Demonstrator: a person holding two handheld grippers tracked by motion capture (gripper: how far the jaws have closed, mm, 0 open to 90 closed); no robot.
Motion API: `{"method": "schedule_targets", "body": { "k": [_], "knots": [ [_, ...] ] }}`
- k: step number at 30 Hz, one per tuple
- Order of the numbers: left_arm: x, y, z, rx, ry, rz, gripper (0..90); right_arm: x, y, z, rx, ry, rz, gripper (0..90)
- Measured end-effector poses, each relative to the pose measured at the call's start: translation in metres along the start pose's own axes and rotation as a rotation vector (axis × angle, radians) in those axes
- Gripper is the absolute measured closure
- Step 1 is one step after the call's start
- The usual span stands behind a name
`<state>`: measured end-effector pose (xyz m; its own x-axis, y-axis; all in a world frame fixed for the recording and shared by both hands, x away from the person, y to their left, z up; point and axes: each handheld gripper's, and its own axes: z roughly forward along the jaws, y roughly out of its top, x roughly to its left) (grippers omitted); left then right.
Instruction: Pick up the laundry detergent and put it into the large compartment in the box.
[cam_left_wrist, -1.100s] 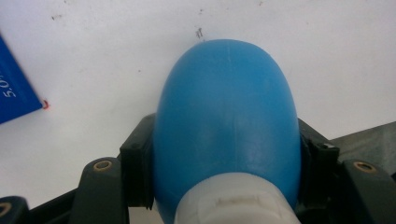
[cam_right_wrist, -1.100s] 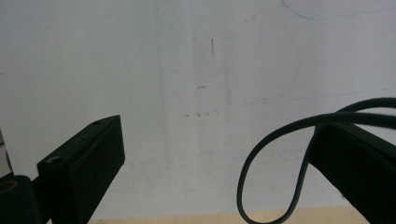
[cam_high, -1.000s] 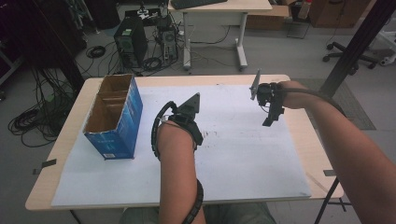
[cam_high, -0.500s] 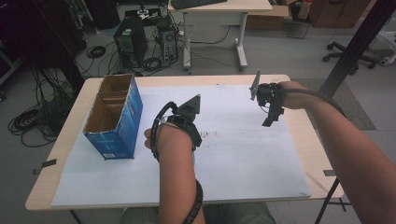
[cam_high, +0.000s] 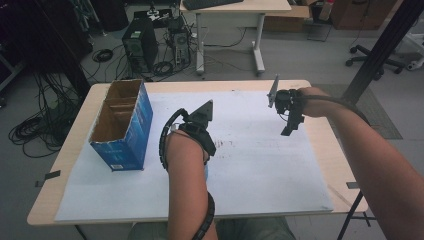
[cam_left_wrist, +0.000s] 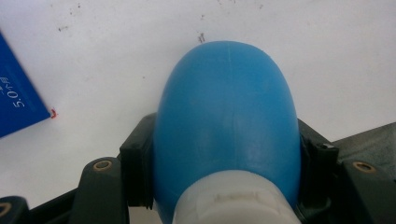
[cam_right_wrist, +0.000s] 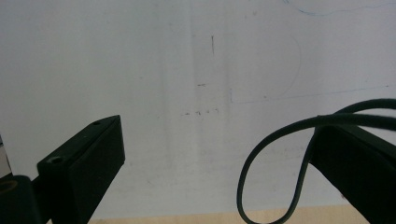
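Left hand-held gripper (cam_left_wrist: 224, 196) low over paper (cam_high: 260, 165) — clamped (firmly) round blue bulb (cam_left_wrist: 227, 116)

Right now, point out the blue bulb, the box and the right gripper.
blue bulb (cam_left_wrist: 226, 116): left gripper view, middle of its rounded body.
box (cam_high: 131, 131): high view, its blue side wall.
right gripper (cam_right_wrist: 217, 172): right gripper view, midway between its open jaws.
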<state>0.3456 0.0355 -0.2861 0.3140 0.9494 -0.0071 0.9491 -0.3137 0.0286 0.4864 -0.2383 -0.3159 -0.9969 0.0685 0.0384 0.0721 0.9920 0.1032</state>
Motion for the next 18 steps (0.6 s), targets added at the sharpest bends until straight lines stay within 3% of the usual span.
{"method": "schedule_targets", "body": {
  "k": [9,18],
  "knots": [
    [0.0,0.001,-0.006,-0.01,0.001,0.01,37.7,0.0,0.002,0.001,0.002,0.001,-0.001,2.9],
    [0.002,-0.001,-0.028,-0.023,0.006,0.023,37.7,0.001,0.004,-0.001,0.005,-0.001,-0.001,2.9]
  ]
}}
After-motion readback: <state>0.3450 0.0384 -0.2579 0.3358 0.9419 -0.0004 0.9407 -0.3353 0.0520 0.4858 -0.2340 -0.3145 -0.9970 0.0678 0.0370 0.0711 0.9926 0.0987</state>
